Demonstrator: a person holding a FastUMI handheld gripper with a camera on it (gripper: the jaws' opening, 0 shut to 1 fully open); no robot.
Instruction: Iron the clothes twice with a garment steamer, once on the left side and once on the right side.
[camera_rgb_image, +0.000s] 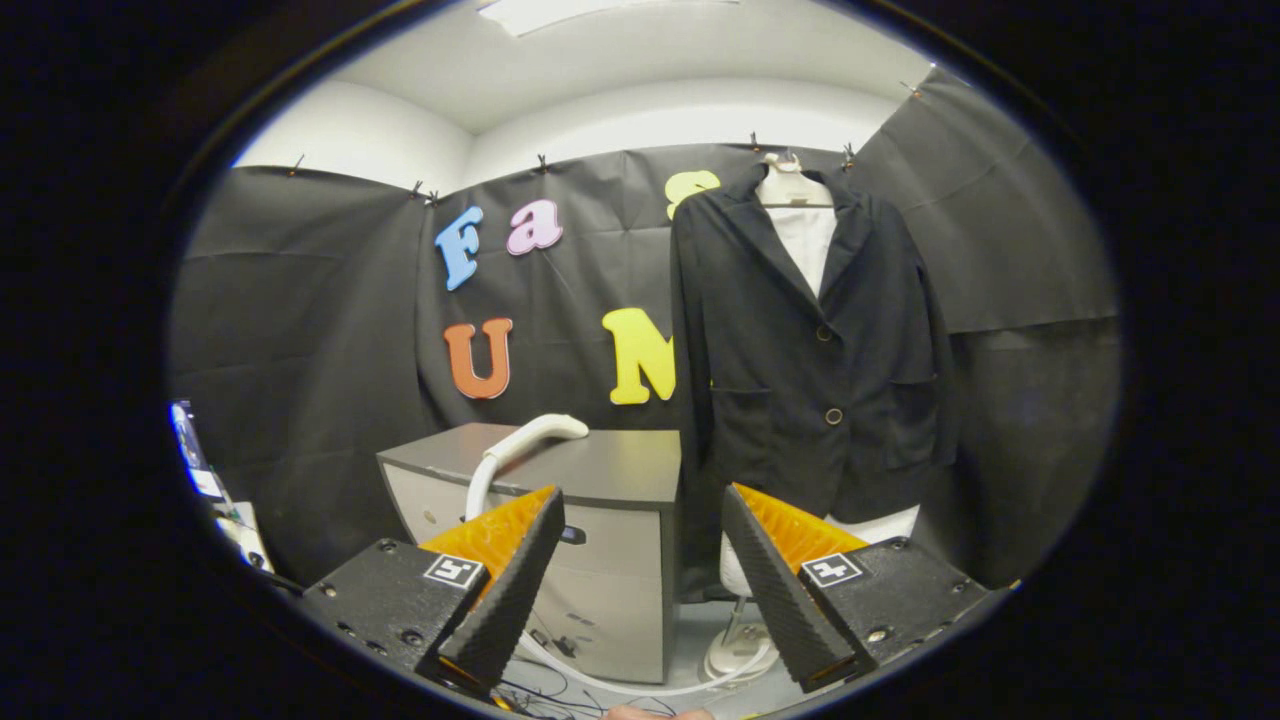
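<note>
Gripper (640, 560) at bottom centre, 2 fingers spread wide, nothing between them. White steamer head (530, 437) lies on grey cabinet (610, 470), centre-left, beyond the fingers, hose running down. Dark jacket (810, 340) hangs on mannequin, right of centre, beside cabinet.

Saw booth evenly lit from above: ceiling light panel (590, 12) blown out to white, pale upper wall (660, 120) glowing bright. Black backdrop cloth (300, 330) soaked up light, folds barely readable. I found dark jacket (810, 350) low in contrast, buttons still sharp. Soft shadow under cabinet (600, 520) top edge. Strong fisheye bowing far out left and right. Gripper (640, 590) fingers, spread apart near lens, crisp, pad texture clear. No motion blur noted.
</note>
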